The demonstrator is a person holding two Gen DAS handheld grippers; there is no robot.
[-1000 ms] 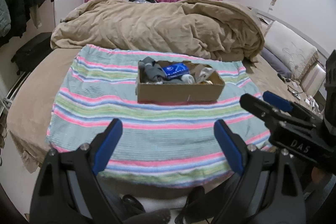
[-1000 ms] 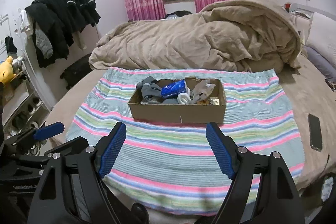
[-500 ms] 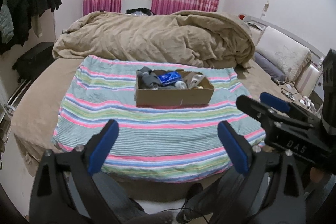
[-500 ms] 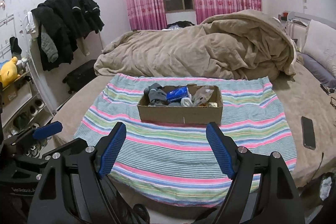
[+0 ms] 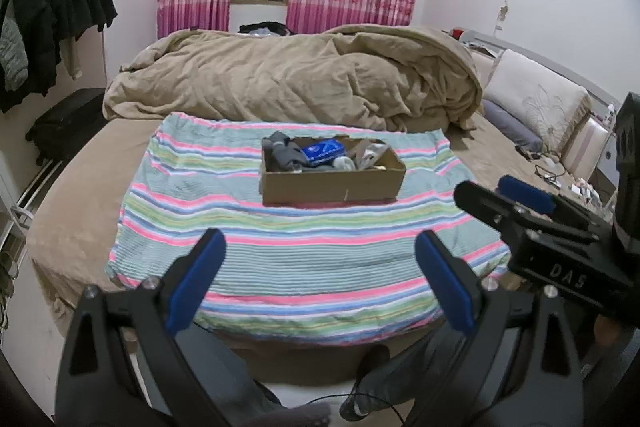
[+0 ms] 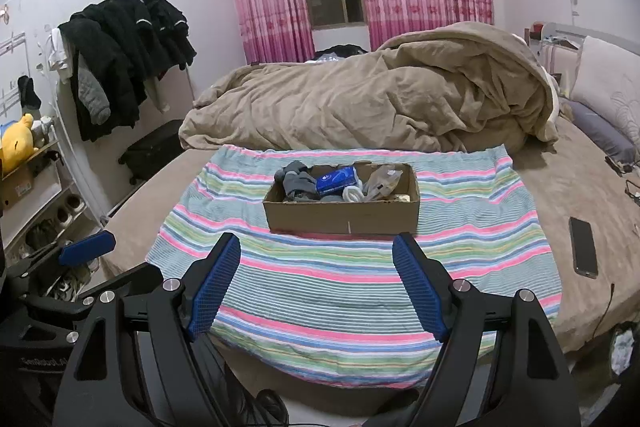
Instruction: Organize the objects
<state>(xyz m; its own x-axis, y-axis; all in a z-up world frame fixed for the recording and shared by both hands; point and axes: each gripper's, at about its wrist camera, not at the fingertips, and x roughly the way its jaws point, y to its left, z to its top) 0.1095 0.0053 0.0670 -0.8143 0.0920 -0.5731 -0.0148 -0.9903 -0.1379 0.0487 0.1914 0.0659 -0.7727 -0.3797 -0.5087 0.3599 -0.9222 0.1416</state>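
A cardboard box [image 5: 332, 187] [image 6: 344, 217] sits on a striped cloth [image 5: 280, 259] [image 6: 320, 287] spread over the bed. Inside lie grey socks [image 5: 282, 155] [image 6: 298, 181], a blue packet [image 5: 322, 151] [image 6: 336, 179], a white roll and a clear plastic bag. My left gripper [image 5: 319, 247] hovers over the cloth's near edge, well short of the box, open and empty. My right gripper [image 6: 317, 247] is beside it, also open with nothing between its blue pads. Each gripper shows at the edge of the other's view: the right gripper [image 5: 520, 199] and the left gripper [image 6: 86, 243].
A crumpled beige duvet [image 5: 300, 83] is heaped behind the cloth. Pillows [image 5: 532, 95] line the right side. A phone [image 6: 583, 247] lies on the bed to the right. Dark clothes [image 6: 128, 39] hang at left above a black suitcase [image 5: 64, 127]. A person's legs show below.
Both grippers have drawn back from the box and risen a little, so the box looks smaller and farther. The left jaws stand slightly wider.
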